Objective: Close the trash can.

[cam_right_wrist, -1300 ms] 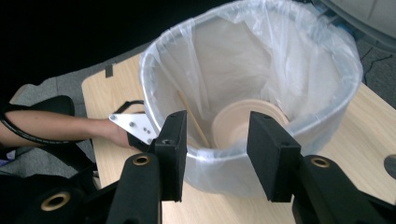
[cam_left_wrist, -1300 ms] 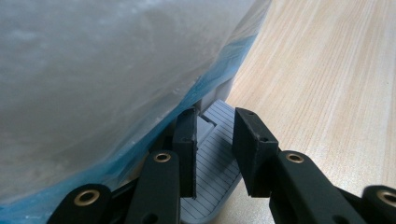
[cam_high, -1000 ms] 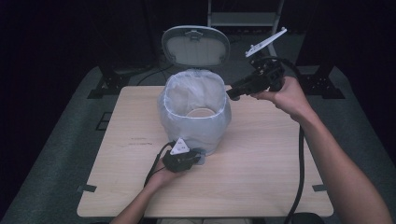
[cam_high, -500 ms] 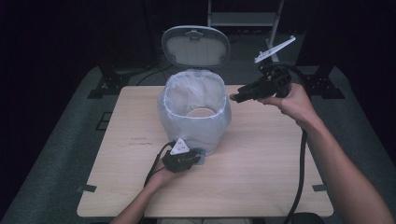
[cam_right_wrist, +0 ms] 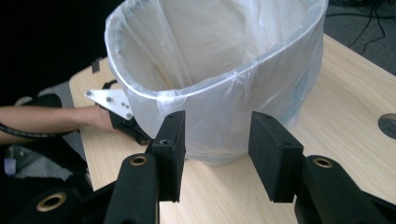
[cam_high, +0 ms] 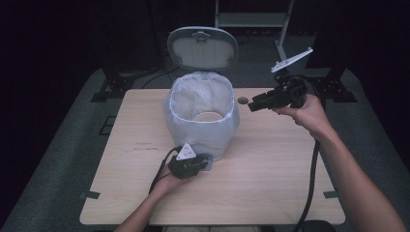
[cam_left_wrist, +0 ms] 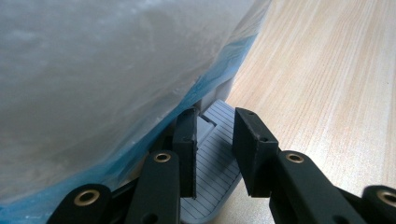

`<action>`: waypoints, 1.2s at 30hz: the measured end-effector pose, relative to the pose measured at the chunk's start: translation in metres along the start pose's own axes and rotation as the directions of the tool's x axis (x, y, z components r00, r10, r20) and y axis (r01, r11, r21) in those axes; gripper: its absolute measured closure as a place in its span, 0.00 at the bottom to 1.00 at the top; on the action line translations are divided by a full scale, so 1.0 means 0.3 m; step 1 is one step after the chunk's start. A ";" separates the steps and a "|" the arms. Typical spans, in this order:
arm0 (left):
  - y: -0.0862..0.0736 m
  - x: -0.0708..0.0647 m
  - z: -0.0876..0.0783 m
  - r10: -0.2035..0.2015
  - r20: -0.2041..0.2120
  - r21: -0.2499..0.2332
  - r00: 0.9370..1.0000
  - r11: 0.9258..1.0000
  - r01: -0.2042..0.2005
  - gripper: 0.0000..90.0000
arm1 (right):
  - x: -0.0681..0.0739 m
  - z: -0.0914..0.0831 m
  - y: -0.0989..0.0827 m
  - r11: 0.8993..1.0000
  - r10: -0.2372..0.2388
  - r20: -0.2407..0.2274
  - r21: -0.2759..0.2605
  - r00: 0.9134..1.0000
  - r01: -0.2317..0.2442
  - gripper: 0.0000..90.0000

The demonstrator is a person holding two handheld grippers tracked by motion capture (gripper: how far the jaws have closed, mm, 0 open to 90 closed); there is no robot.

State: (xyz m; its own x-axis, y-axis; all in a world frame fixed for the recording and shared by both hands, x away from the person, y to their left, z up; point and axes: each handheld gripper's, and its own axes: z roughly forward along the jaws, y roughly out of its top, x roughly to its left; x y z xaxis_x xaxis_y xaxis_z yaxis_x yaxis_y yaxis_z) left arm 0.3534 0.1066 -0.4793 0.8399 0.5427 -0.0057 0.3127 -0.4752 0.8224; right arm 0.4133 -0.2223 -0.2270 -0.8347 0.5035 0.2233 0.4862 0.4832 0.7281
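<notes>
A pedal bin lined with a white plastic bag stands on the wooden table, its grey lid tipped up at the back. My left gripper lies low at the bin's near base. In the left gripper view its jaws stand slightly apart and rest on the grey ribbed pedal, with nothing pinched between them. My right gripper hovers to the right of the bin, pointing at it. In the right gripper view its jaws are open and empty, with the bag-covered rim beyond them.
A round cable hole sits in the table just right of the bin. Something pale and round lies inside the bag. Black cables trail from both grippers toward the near edge. The floor around the table is dark.
My right hand has sunk and drifted to the right, away from the bin's rim. The left hand and the raised lid have stayed where they were.
</notes>
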 end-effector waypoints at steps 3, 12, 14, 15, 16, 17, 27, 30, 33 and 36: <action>0.000 0.000 0.000 0.000 0.000 0.000 1.000 1.000 0.000 0.79 | -0.009 0.006 -0.017 1.000 0.009 0.001 0.001 1.000 -0.009 0.61; 0.000 0.000 -0.001 0.000 -0.001 0.003 1.000 1.000 0.000 0.79 | -0.046 0.018 -0.076 0.999 0.041 -0.001 -0.011 0.999 -0.041 0.60; 0.000 -0.001 0.000 -0.002 -0.001 0.001 1.000 1.000 0.002 0.78 | -0.056 0.021 -0.097 0.998 0.052 -0.002 -0.017 0.999 -0.052 0.60; 0.000 -0.001 -0.001 -0.003 -0.003 0.001 1.000 1.000 0.003 0.78 | -0.062 0.023 -0.113 0.998 0.060 -0.001 -0.024 0.998 -0.060 0.60; 0.000 -0.001 -0.001 -0.003 -0.003 0.001 1.000 1.000 0.003 0.78 | -0.066 0.024 -0.126 0.997 0.067 0.001 -0.025 0.998 -0.067 0.59; 0.000 0.000 -0.001 -0.002 -0.001 0.001 1.000 1.000 0.002 0.77 | -0.069 0.025 -0.140 0.997 0.073 0.005 -0.029 0.997 -0.073 0.59; 0.038 -0.018 -0.121 0.013 0.039 -0.048 0.999 0.999 -0.011 0.67 | -0.104 0.046 -0.303 0.990 0.123 0.041 -0.073 0.992 -0.120 0.53; 0.022 -0.018 -0.176 0.004 0.045 -0.048 0.999 0.999 -0.001 0.63 | -0.112 0.055 -0.359 0.987 0.141 0.055 -0.079 0.988 -0.136 0.52; 0.001 -0.003 -0.223 -0.023 0.034 -0.066 0.999 0.998 0.025 0.60 | -0.112 0.061 -0.404 0.987 0.144 0.071 -0.087 0.987 -0.138 0.51; -0.027 0.018 -0.272 -0.048 0.003 -0.080 0.999 0.996 0.048 0.57 | -0.111 0.063 -0.447 0.985 0.152 0.096 -0.097 0.984 -0.143 0.50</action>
State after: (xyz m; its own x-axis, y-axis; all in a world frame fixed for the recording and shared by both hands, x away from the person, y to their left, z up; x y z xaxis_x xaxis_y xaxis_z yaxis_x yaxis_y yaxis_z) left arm 0.3191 0.1699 -0.4397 0.8253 0.5627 -0.0474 0.3162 -0.3911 0.8643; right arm 0.3808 -0.2904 -0.3442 -0.7226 0.6370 0.2683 0.5728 0.3346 0.7483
